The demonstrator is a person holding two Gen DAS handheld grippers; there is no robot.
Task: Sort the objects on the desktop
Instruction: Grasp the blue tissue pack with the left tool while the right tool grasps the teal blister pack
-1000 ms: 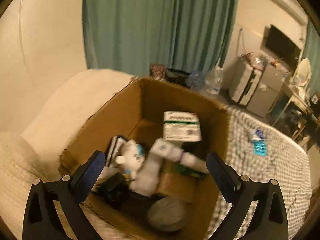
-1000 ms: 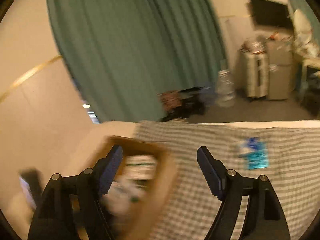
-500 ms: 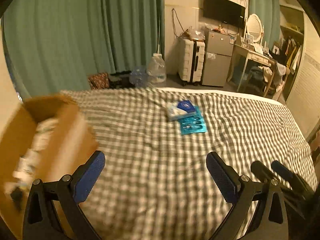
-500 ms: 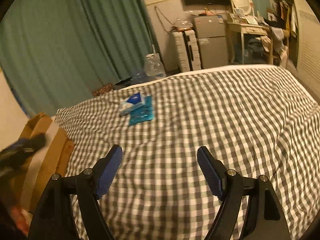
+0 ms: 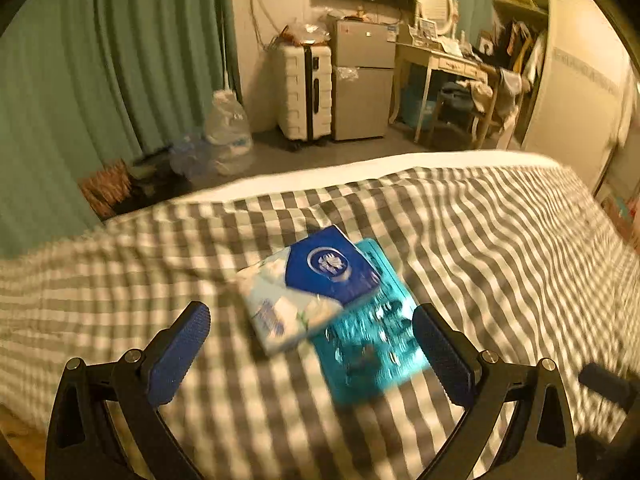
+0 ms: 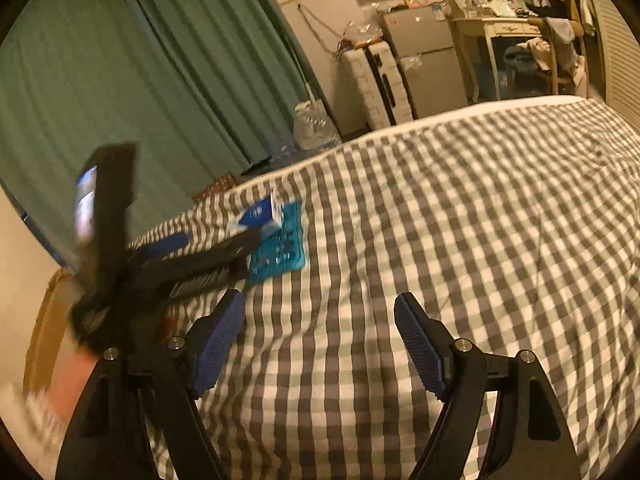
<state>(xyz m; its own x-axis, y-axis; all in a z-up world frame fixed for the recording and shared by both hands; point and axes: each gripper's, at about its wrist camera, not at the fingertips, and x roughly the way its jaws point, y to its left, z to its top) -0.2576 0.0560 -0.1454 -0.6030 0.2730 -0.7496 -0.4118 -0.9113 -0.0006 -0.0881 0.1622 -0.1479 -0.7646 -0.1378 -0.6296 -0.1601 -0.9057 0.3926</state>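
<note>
1. Left gripper (image 5: pixel 308 354): nearest item in the left wrist view. Jaws wide apart, blue pads bare, nothing held. It hangs over the two remaining packets, which lie partly in the span between the pads; no pad touches either one.

2. Right gripper (image 6: pixel 318 346): jaws likewise spread wide and empty, over bare checked bedcover (image 6: pixel 460 208), well apart from the packets.

3. Teal packet (image 5: pixel 370 344): flat, glossy, lying on the bedcover. Its near end sits close to the left gripper's right-hand pad.

4. Tissue pack (image 5: pixel 310 286): white and dark blue, soft-looking, lying across the teal packet's far left edge, so the two overlap and touch.

5. Cardboard box (image 6: pixel 40 328): only a brown edge shows at the left margin of the right wrist view; contents not visible.

6. Background: bed edge, then water bottles (image 5: pixel 226 136) on the floor, green curtain, suitcase and small fridge by the far wall.

Risks, as judged:
- Overlap of items 3 and 4 may lead a single closing to catch both, or to drag the lower packet when the upper one is lifted.
- The teal packet lies flat on soft cloth; pads may pinch the bedcover with it, or slide off its slick face.
- The tissue pack is likely compressible; a hard squeeze could crush it, a light one could let it slip.
- The picture is smeared, so pad alignment is uncertain.
</note>
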